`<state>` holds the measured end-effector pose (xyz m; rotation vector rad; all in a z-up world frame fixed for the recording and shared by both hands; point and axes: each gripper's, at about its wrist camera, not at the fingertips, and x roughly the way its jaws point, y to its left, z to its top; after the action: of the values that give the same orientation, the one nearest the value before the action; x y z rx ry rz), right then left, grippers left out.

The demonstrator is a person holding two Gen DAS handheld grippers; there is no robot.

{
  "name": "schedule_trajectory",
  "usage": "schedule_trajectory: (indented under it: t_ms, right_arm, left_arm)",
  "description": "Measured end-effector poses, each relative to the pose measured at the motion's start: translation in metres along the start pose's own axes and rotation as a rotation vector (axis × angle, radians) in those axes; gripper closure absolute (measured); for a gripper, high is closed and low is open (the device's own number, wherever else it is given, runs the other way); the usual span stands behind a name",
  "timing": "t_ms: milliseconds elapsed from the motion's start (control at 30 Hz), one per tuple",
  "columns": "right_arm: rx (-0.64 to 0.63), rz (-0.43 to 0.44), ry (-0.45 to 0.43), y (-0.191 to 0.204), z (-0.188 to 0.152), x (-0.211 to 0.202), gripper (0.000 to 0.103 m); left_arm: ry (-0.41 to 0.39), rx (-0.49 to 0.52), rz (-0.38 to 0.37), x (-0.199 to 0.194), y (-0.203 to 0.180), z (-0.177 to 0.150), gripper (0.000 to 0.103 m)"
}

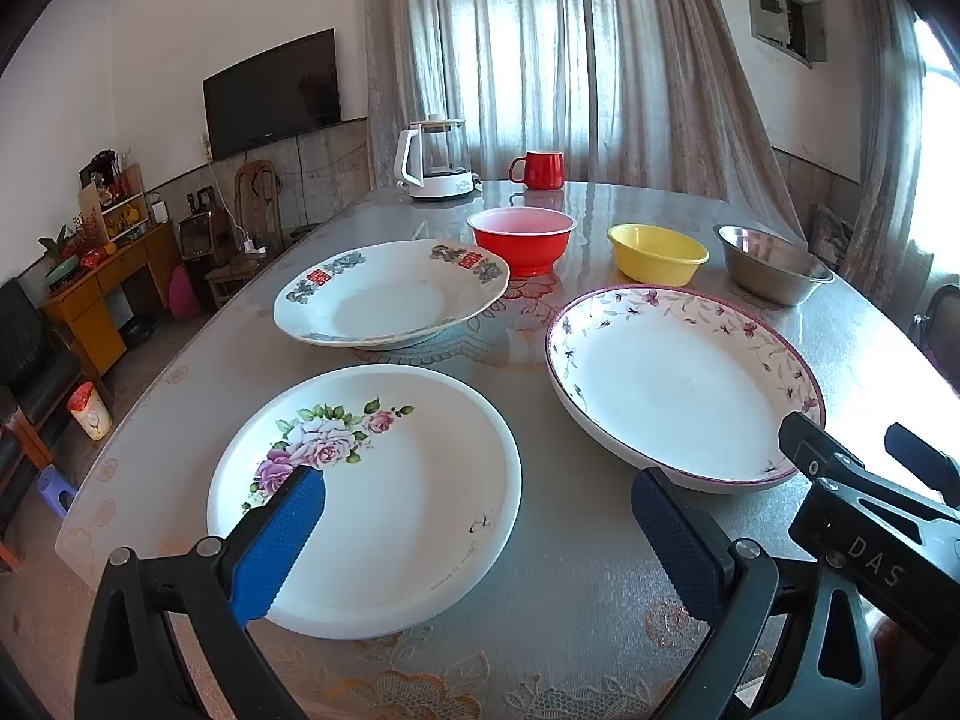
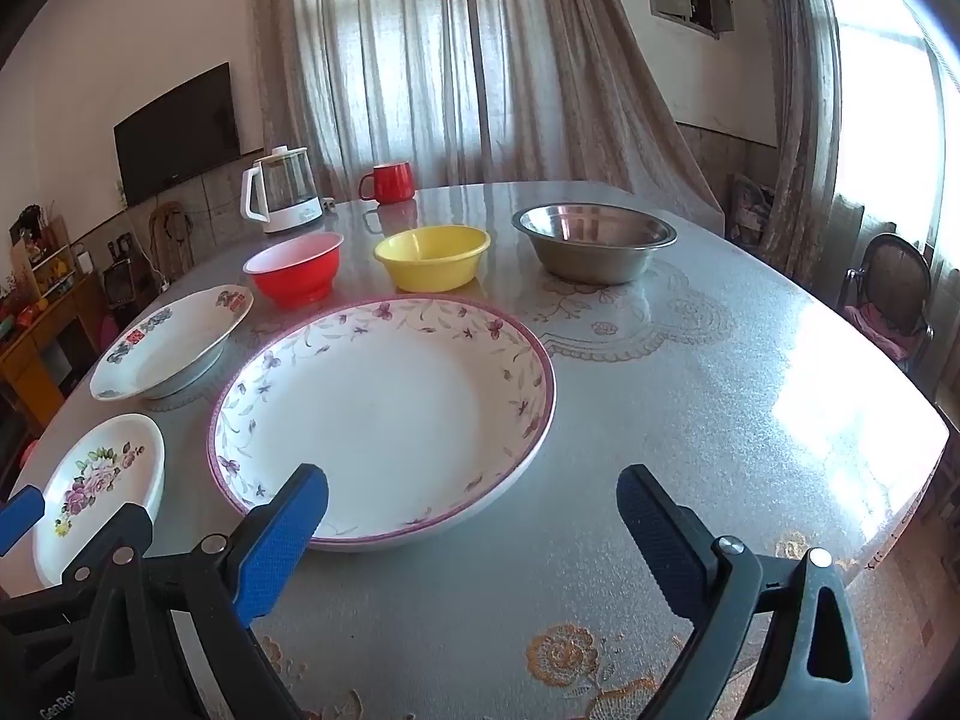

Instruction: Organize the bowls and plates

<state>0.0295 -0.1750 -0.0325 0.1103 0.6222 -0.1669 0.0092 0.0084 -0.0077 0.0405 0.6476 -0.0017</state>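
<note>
Plates and bowls sit spread over the counter [image 2: 690, 372], none stacked, so sorting looks not yet begun. Rose plate [image 1: 384, 498] lies near left, just under the left claw [image 1: 480, 516]. Vine plate [image 2: 384, 414], the biggest, lies near centre, in front of the right claw [image 2: 474, 516]. Red-print plate [image 1: 390, 294] sits farther left, behind the rose plate, apart from both others. Far row, left to right: red bowl [image 2: 297, 267], yellow bowl [image 2: 432, 255], steel bowl [image 2: 594, 240], all upright, empty and apart from each other.

Both claws stand wide apart, holding nothing, hovering above the counter and tilted down toward the plates. Left claw straddles the rose plate's near right part without touching it, and the right claw's left pad hangs over the vine plate's near rim; probably each is lined up for its nearest plate. Likely plan: plates in one stack, bowls nested by size, smallest plate on top. Rims sit low on the counter, so a pad has to get under an edge; slipping is the risk.

Counter is a big round-cornered table with a clear textured cover over a lace floral cloth, glare at right. Kettle [image 1: 435, 159] and red mug [image 1: 537, 169] stand at the far edge. Room: curtains [image 2: 420, 60] over windows, TV [image 1: 273, 93] on the left wall, a yellow cabinet [image 1: 108, 288] with clutter far left, a chair [image 2: 888, 288] at right.
</note>
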Motion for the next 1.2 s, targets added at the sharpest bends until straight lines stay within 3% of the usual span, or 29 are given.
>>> schedule_trajectory:
  t_ms: [1200]
  right_arm:
    - [-0.017, -0.017, 0.011, -0.0026, 0.0012, 0.0024, 0.004]
  left_arm:
    - [-0.001, 0.010, 0.000, 0.0000, -0.0050, 0.0012, 0.000]
